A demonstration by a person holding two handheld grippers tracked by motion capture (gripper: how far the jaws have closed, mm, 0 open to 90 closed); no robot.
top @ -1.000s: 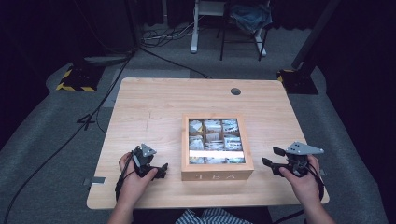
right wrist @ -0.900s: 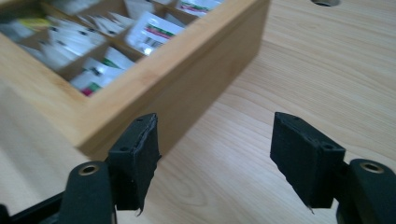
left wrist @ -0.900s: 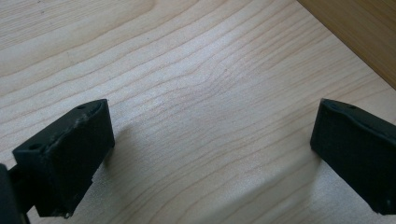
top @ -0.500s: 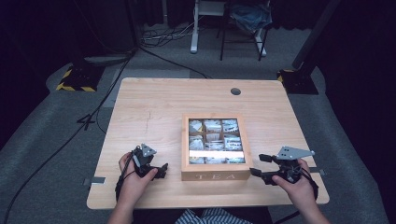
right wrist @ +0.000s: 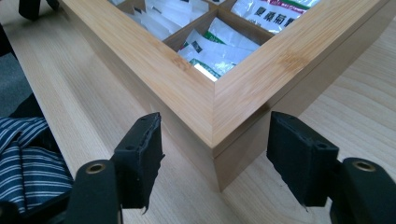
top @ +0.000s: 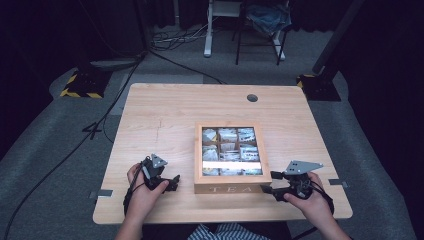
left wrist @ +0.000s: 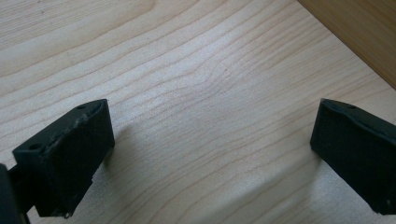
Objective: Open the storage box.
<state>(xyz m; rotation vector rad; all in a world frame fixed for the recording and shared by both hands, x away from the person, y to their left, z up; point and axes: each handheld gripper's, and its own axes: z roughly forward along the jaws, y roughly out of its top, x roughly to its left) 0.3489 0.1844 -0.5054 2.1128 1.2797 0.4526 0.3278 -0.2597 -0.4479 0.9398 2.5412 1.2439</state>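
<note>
A wooden tea box [top: 227, 189] with "TEA" on its front wall stands at the near middle of the table, its lid's window showing compartments of tea bags [top: 230, 150]. My right gripper [top: 267, 183] is at the box's near right corner. In the right gripper view the box corner [right wrist: 233, 93] lies between the jaws of that gripper [right wrist: 217, 140]. They have just been closing, but a gap shows on each side of the corner. My left gripper [top: 172, 182] rests left of the box, open over bare wood [left wrist: 212, 126], with the box's side [left wrist: 355, 32] ahead.
The light wooden table [top: 165, 115] has a round cable hole [top: 252, 98] at the far right. Tape marks [top: 105, 193] sit at the near edges. Cables, a yellow-black striped base [top: 80, 85] and furniture legs stand on the floor behind. Striped clothing [right wrist: 28, 149] is close to the table's near edge.
My right gripper has moved left to the box's near right corner, and its jaws now straddle that corner. The left gripper has stayed where it was.
</note>
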